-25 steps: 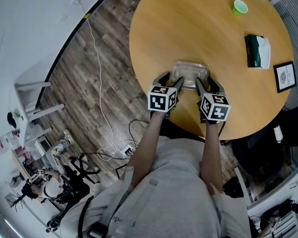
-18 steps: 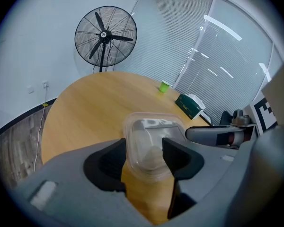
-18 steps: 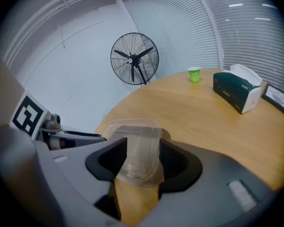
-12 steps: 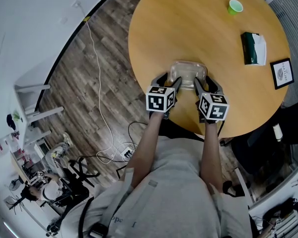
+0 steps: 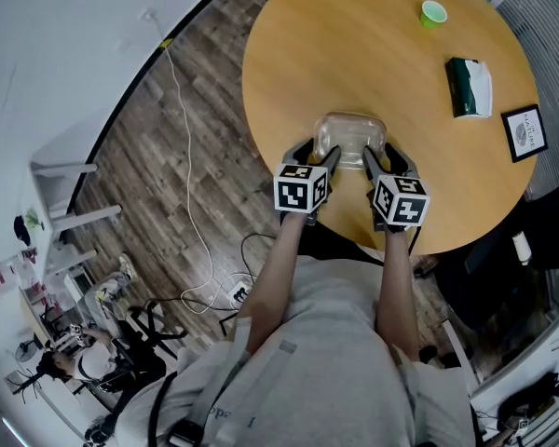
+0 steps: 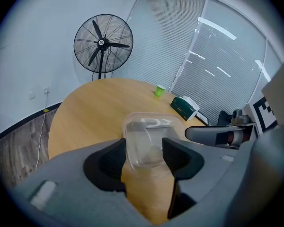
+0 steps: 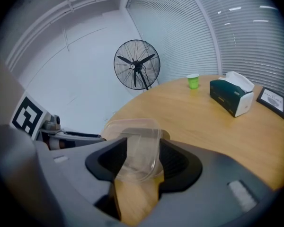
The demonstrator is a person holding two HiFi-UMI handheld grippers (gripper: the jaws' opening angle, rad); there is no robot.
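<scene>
head view | left gripper pinched clear container at its near-left edge | right gripper pinched its near-right edge | green cup well beyond container

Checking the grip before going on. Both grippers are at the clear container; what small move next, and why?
Probably a short, level lift with both together: the left gripper and right gripper each have jaws closed on a near corner of the clear container, so moving one alone might twist it.
</scene>
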